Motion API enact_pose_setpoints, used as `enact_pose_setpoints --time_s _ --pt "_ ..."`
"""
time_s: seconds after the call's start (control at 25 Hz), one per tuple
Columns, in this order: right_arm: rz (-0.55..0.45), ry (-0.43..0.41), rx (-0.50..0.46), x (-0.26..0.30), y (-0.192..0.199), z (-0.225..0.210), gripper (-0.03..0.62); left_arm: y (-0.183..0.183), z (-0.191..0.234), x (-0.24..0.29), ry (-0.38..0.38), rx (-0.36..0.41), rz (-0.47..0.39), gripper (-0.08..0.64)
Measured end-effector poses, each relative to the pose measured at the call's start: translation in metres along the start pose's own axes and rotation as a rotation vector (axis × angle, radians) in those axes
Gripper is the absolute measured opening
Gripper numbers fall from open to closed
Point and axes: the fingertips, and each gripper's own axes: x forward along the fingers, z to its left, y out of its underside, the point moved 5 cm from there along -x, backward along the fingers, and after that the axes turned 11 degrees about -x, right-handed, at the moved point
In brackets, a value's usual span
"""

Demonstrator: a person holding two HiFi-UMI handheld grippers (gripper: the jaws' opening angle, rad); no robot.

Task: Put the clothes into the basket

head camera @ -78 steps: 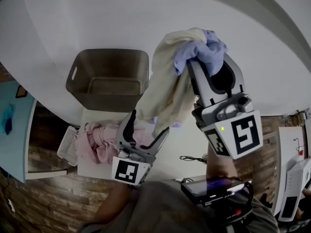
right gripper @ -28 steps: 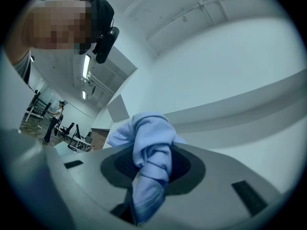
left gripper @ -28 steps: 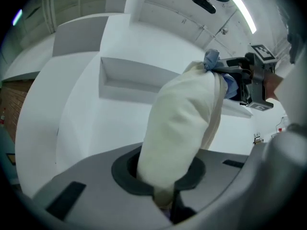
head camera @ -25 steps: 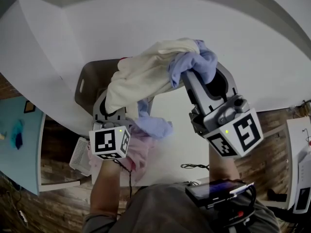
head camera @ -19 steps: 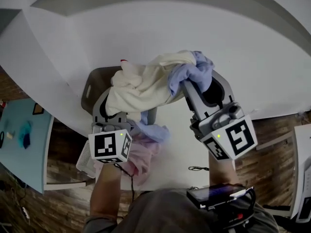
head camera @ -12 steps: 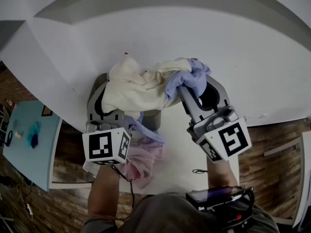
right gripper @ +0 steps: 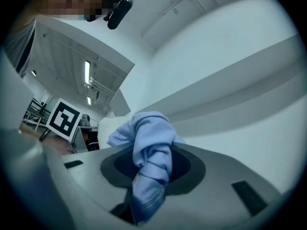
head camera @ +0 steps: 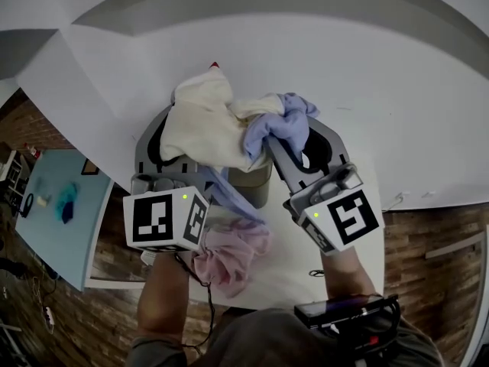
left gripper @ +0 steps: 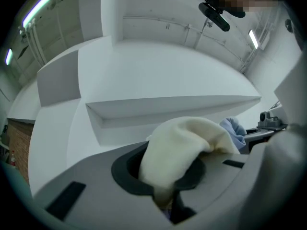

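**Status: both grippers loaded, clothes raised near the basket**

I am reading both tools as clamped on fabric. The left gripper [left gripper: 165,201] is pinching a cream garment [head camera: 202,128], with its jaws pressed nearly together on a thin fold. The cloth is bulging up out of the jaws and draping across them. The right gripper [right gripper: 139,206] is pinching a lavender garment [head camera: 281,125], and its jaws are standing slightly apart around a twisted roll of the fabric.

In the head view, the two garments are touching each other and forming one bundle between the grippers. A lavender strip [head camera: 229,197] is hanging down from it, beside the left gripper's marker cube [head camera: 164,219].

The basket [head camera: 254,183] is showing only as a grey patch below the bundle (the clothes and both tools are covering the rest). I cannot tell whether the bundle is hanging over its opening.

A pink garment [head camera: 229,254] is lying crumpled on the white table [head camera: 302,270], nearer to me than the basket and just beside the left cube.
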Motion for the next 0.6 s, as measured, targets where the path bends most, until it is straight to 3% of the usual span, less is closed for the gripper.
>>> enact_pose_setpoints --time_s 0.6 --pt "-0.061 0.059 -0.048 0.120 -0.011 0.008 0.130 -0.044 0.096 0.076 0.111 0.005 -0.104 0.052"
